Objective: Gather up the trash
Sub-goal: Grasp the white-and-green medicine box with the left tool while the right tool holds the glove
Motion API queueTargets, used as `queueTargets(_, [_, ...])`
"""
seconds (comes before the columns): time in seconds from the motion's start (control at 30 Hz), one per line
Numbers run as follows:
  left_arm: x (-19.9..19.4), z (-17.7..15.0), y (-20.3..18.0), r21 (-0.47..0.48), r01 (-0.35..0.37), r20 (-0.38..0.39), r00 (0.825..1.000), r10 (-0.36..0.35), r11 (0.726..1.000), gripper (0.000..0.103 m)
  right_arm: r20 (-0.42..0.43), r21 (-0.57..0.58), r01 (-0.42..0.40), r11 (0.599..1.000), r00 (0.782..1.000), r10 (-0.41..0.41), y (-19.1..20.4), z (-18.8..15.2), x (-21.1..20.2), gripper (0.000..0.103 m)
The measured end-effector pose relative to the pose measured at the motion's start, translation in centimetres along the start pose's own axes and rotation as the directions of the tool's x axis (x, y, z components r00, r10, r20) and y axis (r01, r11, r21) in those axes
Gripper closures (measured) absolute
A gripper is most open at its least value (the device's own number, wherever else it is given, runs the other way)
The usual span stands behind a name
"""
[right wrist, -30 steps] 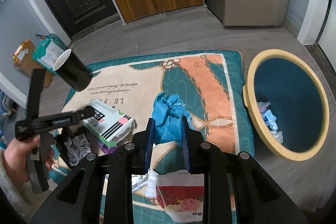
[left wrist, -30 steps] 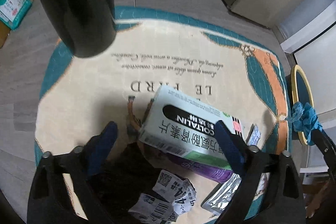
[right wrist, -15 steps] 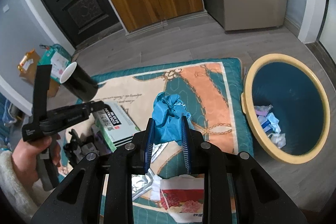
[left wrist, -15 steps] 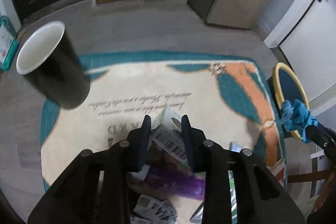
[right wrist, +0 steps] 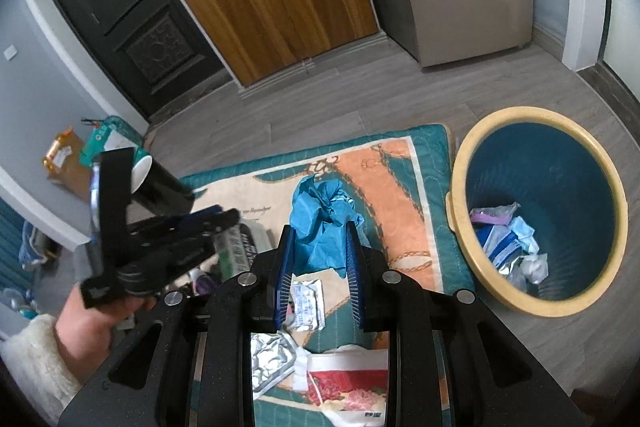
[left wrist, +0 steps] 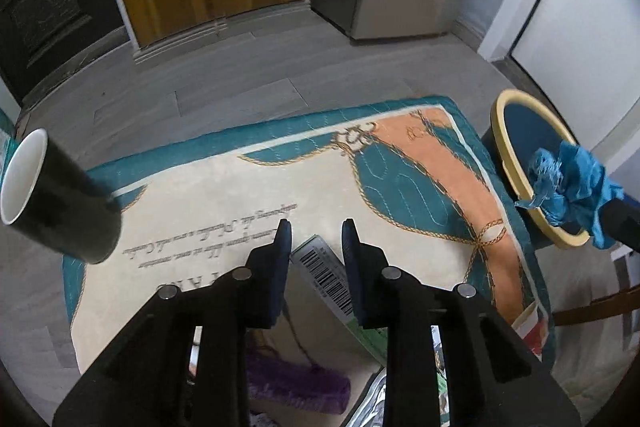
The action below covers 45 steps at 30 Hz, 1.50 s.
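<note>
My left gripper (left wrist: 316,231) is shut on a white medicine box (left wrist: 326,273) with a barcode and holds it lifted above the rug; it also shows in the right wrist view (right wrist: 224,219). My right gripper (right wrist: 320,231) is shut on a crumpled blue glove (right wrist: 322,217), held above the rug left of the blue bin (right wrist: 460,187) with the yellow rim. The bin holds several crumpled wrappers (right wrist: 510,247). In the left wrist view the blue glove (left wrist: 568,187) hangs over the bin's rim (left wrist: 500,131).
A black paper cup (left wrist: 52,203) lies on its side at the rug's left edge. A purple wrapper (left wrist: 296,383), foil blister packs (right wrist: 272,359), a small sachet (right wrist: 306,303) and a red flowered packet (right wrist: 348,383) lie on the rug (left wrist: 400,187). Wooden doors and a grey cabinet stand behind.
My left gripper closed on the medicine box and lifted it off the rug. My right gripper has risen and moved towards the bin with the blue glove.
</note>
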<state>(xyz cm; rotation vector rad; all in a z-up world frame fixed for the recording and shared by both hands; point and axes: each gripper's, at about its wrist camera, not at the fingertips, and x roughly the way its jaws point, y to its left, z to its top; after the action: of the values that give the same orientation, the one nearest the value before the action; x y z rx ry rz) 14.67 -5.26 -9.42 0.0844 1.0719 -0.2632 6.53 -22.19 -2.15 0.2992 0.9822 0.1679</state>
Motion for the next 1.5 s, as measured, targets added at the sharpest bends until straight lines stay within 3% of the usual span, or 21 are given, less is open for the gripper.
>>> queueTargets(0.13, [0.8, -0.3, -1.0, 0.031, -0.011, -0.013, 1.0, 0.012, 0.999, 0.054, -0.006, -0.002, -0.004, 1.0, 1.0, 0.004, -0.4, 0.1, 0.2, 0.077])
queueTargets(0.33, [1.2, -1.0, -1.3, 0.033, -0.035, -0.03, 0.999, 0.036, 0.999, 0.05, -0.007, 0.002, -0.015, 1.0, 1.0, 0.015, -0.3, 0.4, 0.2, 0.077])
queueTargets(0.5, [1.1, -1.7, -1.3, -0.036, -0.004, -0.047, 0.999, 0.003, 0.999, 0.05, 0.002, -0.006, -0.021, 1.0, 1.0, 0.021, -0.1, 0.4, -0.1, 0.077])
queueTargets(0.63, [-0.5, -1.1, -1.7, -0.05, 0.06, 0.024, 0.998, -0.059, 0.997, 0.049, 0.005, 0.003, -0.018, 1.0, 1.0, 0.018, -0.5, 0.3, -0.1, 0.077])
queueTargets(0.73, [-0.9, -1.2, -2.0, -0.042, 0.034, 0.041, 0.999, -0.032, 0.999, 0.043, 0.004, 0.003, -0.019, 1.0, 1.0, 0.019, -0.5, 0.3, -0.1, 0.077])
queueTargets(0.8, [-0.4, -1.7, -1.8, -0.053, -0.012, 0.015, 1.0, 0.013, 0.999, 0.039, -0.001, 0.001, -0.02, 1.0, 1.0, 0.02, -0.5, 0.3, 0.0, 0.077])
queueTargets(0.83, [-0.3, -1.9, -1.7, -0.065, 0.004, 0.01, 1.0, -0.003, 0.998, 0.035, -0.004, -0.001, -0.021, 1.0, 1.0, 0.021, -0.4, 0.2, 0.1, 0.077])
queueTargets(1.0, [0.0, -1.9, -2.2, -0.056, 0.027, -0.008, 1.0, -0.027, 0.998, 0.034, -0.004, -0.003, -0.019, 1.0, 1.0, 0.019, -0.2, 0.3, 0.1, 0.077])
queueTargets(1.3, [-0.7, -2.2, -3.0, -0.066, -0.005, -0.082, 0.997, 0.0, 0.998, 0.034, -0.006, -0.001, -0.019, 1.0, 1.0, 0.019, -0.3, 0.3, 0.2, 0.077])
queueTargets(1.37, [-0.8, -2.3, -3.1, -0.085, 0.045, -0.075, 0.996, -0.051, 0.995, 0.034, -0.005, -0.004, -0.021, 1.0, 1.0, 0.021, -0.2, 0.3, 0.2, 0.077])
queueTargets(1.5, [-0.5, -2.4, -3.4, -0.061, 0.011, -0.094, 0.995, -0.017, 0.998, 0.034, -0.005, -0.008, -0.021, 1.0, 1.0, 0.021, -0.2, 0.2, 0.3, 0.077])
